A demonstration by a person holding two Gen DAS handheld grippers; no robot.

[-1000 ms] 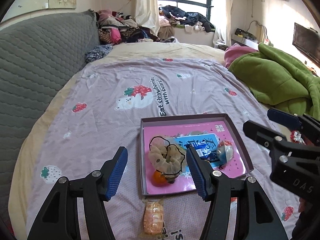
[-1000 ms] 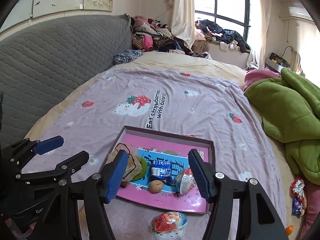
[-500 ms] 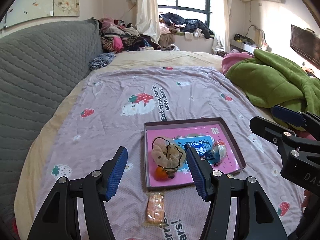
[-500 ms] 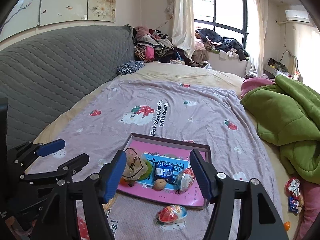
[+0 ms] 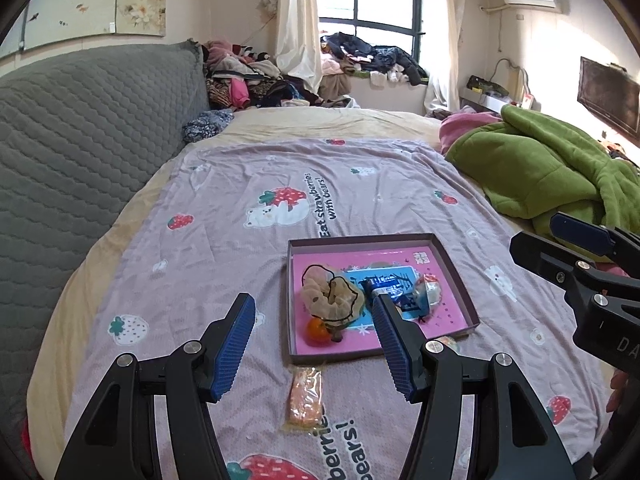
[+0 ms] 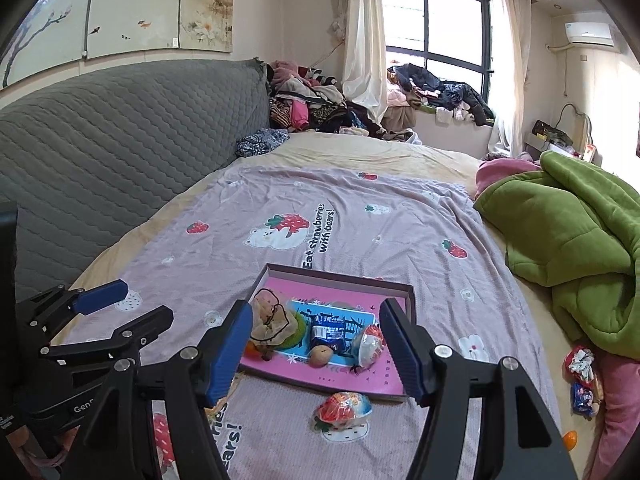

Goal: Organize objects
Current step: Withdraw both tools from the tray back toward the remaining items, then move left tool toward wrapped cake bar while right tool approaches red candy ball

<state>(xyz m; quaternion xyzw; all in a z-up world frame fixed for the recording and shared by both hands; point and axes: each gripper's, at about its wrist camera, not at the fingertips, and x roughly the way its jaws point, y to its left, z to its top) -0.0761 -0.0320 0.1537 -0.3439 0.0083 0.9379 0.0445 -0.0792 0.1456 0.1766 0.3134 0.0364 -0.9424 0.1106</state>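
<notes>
L wrist view: left hand-held gripper (image 5: 314,344) wide open, empty, above bedsheet (image 5: 224,240). Pink tray (image 5: 460,280) ahead holds scrunchie (image 5: 332,296), orange ball (image 5: 316,330), blue packet (image 5: 386,284); orange snack pack (image 5: 306,396) lies just outside tray's near edge. Green blanket (image 5: 552,172) to the right. R wrist view: right hand-held gripper (image 6: 316,354) jaws just been opening, nothing between them; red-blue wrapped toy (image 6: 344,406) on sheet just before tray (image 6: 340,278). Grey headboard (image 6: 120,140) left, clothes pile (image 6: 312,104) behind.
</notes>
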